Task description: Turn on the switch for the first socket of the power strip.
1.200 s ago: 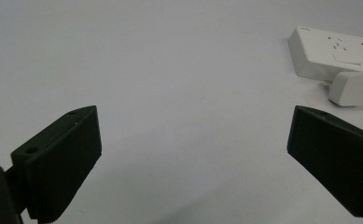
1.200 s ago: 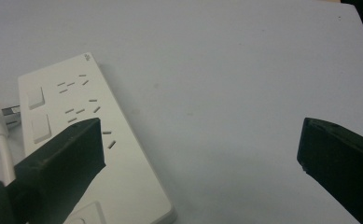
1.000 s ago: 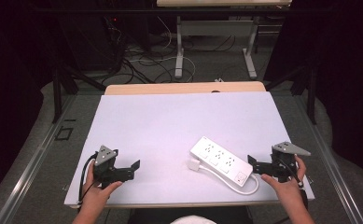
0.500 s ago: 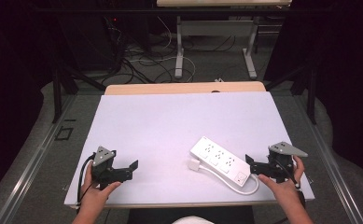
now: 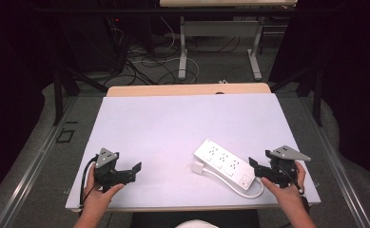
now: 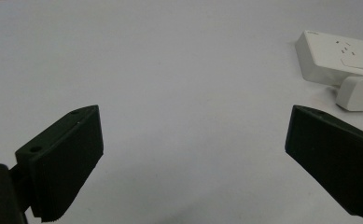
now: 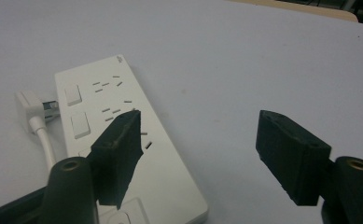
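The left hand-held gripper point(image 5: 136, 169) sat low over the near left part of the white surface point(image 5: 173, 128), gripped by the person's left hand point(image 5: 99, 190), and its jaws stood wide apart with nothing between them; in the left gripper view only bare white showed in the gap point(image 6: 193, 154). Over on the near right, the right hand-held gripper point(image 5: 254, 164) was held by the right hand point(image 5: 285, 187), grey plate on top, and its jaws too were spread wide and empty point(image 7: 200, 147). One of its jaws hung in front of the power strip point(image 7: 123, 140) in the right gripper view, though whether it touched could not be told. That white power strip point(image 5: 224, 164) lay flat on the surface at a slant, just beside the right hand-held gripper and well apart from the left one. Its white plug point(image 5: 198, 167) rested just beside the strip's long side, and the white cord point(image 5: 247, 194) curled along the near edge of the strip. Beyond the surface, cables point(image 5: 149, 59) trailed over the floor by the legs of another table point(image 5: 182, 47).
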`<state>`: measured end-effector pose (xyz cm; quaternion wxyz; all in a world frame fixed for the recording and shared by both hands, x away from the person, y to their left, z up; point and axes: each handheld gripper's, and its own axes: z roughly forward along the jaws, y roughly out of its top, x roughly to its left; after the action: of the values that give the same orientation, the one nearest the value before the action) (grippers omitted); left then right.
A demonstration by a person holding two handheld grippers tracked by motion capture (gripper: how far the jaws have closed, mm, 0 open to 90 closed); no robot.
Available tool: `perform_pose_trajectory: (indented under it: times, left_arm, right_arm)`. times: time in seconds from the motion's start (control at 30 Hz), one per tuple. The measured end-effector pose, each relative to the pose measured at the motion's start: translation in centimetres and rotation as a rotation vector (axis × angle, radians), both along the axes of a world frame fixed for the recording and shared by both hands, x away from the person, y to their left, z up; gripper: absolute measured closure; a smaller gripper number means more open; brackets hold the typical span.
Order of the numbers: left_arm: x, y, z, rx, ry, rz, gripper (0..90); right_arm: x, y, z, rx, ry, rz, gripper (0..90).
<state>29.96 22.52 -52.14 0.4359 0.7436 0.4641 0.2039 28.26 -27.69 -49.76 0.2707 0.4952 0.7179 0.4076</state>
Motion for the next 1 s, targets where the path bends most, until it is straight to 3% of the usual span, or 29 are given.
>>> perform_pose_trajectory:
  times: [0.5, 0.7, 1.0]
  left_arm:
    - [0.1, 0.0, 0.0, 0.008, -0.003, -0.005, 4.9]
    - [0.1, 0.0, 0.0, 0.005, -0.002, -0.004, 5.1]
    - [0.1, 0.0, -0.1, -0.005, 0.006, -0.001, 5.4]
  right_arm:
    - [-0.3, 1.9, -0.2, -0.017, 0.01, 0.074, 39.8]
    - [-0.5, 2.7, -0.2, 0.029, 0.035, 0.082, 40.9]
    - [-0.5, 3.3, -0.3, 0.033, 0.067, 0.102, 54.8]
